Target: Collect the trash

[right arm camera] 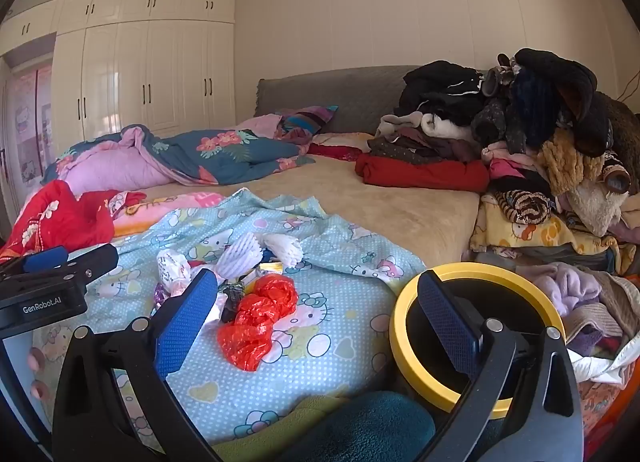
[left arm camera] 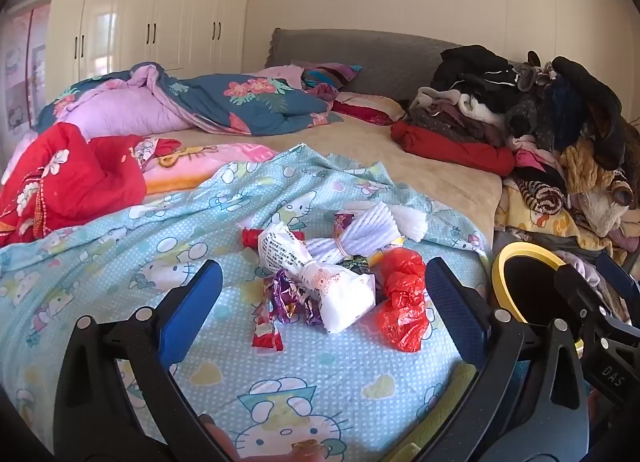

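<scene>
Since both of your tongs are wide open and hold nothing, you are at the very start: no trash is picked up yet. Your left tongs (left arm camera: pixel 324 302) hang just over the trash pile (left arm camera: pixel 336 274) on the blue sheet (left arm camera: pixel 120 254) of the bed. Your right tongs (right arm camera: pixel 316 314) point at the gap between the red bag (right arm camera: pixel 256 322) and the bin (right arm camera: pixel 400 326).

The trash lies in one heap near the bed's edge. You can see a white wrapper (left arm camera: pixel 320 282), the red bag, a purple candy wrapper (left arm camera: pixel 288 298) and a small red packet (left arm camera: pixel 266 336). The bin with the yellow rim stands just beside the bed, to the right of the heap.

Next, I think you should lower one pair of tongs onto one piece, maybe the red bag. Squeeze softly, because the sheet could get pinched too. Then carry the piece over the yellow rim and let go.
</scene>
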Motion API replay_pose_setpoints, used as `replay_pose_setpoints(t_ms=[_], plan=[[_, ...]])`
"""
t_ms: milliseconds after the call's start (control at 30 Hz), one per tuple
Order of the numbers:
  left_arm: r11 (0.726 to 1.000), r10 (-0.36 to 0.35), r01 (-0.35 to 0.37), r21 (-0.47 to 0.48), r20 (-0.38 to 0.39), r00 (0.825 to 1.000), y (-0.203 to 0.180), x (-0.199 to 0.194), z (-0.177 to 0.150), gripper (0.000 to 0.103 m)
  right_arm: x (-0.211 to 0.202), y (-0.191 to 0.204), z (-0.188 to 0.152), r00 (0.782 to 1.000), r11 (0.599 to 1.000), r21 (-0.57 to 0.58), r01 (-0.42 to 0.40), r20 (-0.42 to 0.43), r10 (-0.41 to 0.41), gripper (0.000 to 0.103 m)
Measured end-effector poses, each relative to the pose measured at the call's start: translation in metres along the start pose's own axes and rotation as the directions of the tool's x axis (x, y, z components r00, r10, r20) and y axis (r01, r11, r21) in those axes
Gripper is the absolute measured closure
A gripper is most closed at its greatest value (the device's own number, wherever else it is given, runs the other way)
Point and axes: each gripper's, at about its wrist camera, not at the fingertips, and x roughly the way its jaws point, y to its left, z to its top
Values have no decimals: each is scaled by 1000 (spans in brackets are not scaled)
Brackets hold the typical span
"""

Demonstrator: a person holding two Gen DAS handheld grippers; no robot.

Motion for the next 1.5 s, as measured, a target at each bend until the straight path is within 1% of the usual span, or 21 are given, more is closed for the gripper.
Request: replay_pose_setpoints(t_ms=[1500], plan=[[1000, 6, -6, 12, 4, 1000, -1, 0, 0, 10, 0, -2, 1, 1000, 1000, 3, -2, 1, 2, 6]])
